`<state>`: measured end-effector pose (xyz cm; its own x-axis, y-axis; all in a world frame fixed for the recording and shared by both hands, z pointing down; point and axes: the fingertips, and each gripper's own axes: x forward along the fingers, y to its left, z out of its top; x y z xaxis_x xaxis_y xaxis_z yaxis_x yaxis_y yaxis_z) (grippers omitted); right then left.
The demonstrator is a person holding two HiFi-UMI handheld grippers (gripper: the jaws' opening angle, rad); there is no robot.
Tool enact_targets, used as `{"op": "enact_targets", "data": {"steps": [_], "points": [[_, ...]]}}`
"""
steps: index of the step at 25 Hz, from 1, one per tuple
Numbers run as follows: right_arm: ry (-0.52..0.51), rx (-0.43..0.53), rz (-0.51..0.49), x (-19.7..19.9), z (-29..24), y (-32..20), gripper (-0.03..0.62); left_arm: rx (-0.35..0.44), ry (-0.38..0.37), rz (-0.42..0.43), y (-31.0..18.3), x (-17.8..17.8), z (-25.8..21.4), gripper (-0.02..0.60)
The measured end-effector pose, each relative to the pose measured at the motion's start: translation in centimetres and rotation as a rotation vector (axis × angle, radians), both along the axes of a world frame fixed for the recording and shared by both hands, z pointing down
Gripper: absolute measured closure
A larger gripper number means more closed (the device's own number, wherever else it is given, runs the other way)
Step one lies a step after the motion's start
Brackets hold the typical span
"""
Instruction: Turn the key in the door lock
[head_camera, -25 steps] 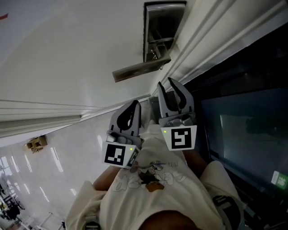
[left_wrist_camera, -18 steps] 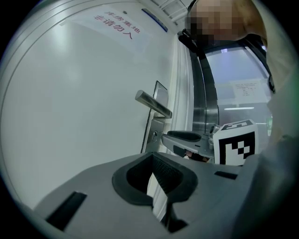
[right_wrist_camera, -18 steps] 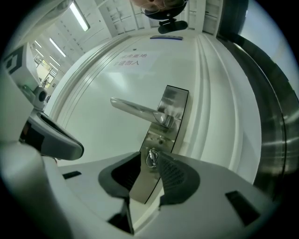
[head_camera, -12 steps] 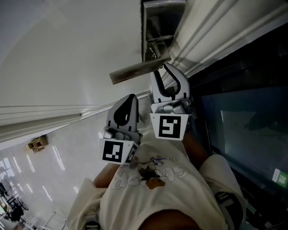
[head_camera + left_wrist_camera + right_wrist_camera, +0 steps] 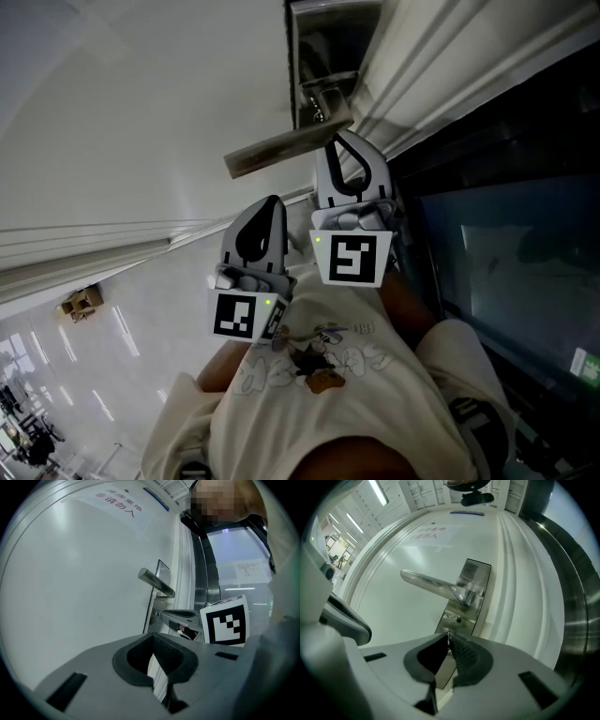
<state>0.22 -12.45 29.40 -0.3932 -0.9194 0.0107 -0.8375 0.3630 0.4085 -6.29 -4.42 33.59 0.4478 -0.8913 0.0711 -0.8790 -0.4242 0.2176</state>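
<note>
Steel fittings stand out on the white door (image 5: 141, 112) before us. A lever handle (image 5: 436, 585) juts to the left from a tall lock plate (image 5: 478, 576). Below the lever, low on that plate, we make out the key (image 5: 156, 616) as a small bright ring-like piece. Our right gripper (image 5: 449, 637) is up against this spot, its jaws drawn together with the tips meeting at the lower part of the plate. A thin sliver of metal glints at the tips, but we cannot tell whether the key itself is pinched there. Our left gripper (image 5: 153, 638) hangs nearer to us and to the left of the right one, apart from the door, with its jaws likewise closed and nothing between them. In the head view the right gripper's tips lie just beneath the lever. A notice (image 5: 429, 532) with red print is stuck higher on the door, and dark glass (image 5: 506, 244) lies to the right of the door frame.
</note>
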Motion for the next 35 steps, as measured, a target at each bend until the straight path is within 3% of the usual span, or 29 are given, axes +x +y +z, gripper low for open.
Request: {"op": "enact_targets", "data": {"steps": [7, 17, 23, 30, 35], "points": [[-0.120, -0.038, -0.025, 0.09, 0.03, 0.15, 0.574, -0.001, -0.002, -0.006, -0.02, -0.06, 0.16, 0.577], [-0.466, -0.139, -0.091, 0.34, -0.14, 0.21, 0.571, -0.006, -0.007, 0.011, 0.07, -0.16, 0.36, 0.577], [-0.601, -0.196, -0.103, 0.08, -0.01, 0.04, 0.571, -0.010, -0.006, 0.032, 0.12, -0.21, 0.50, 0.577], [-0.897, -0.317, -0.155, 0.22, 0.10, -0.31, 0.566, -0.015, -0.006, 0.052, 0.37, -0.09, 0.70, 0.576], [-1.011, -0.355, -0.174, 0.55, 0.25, -0.46, 0.565, -0.016, -0.006, 0.047, 0.54, -0.31, 0.81, 0.576]]}}
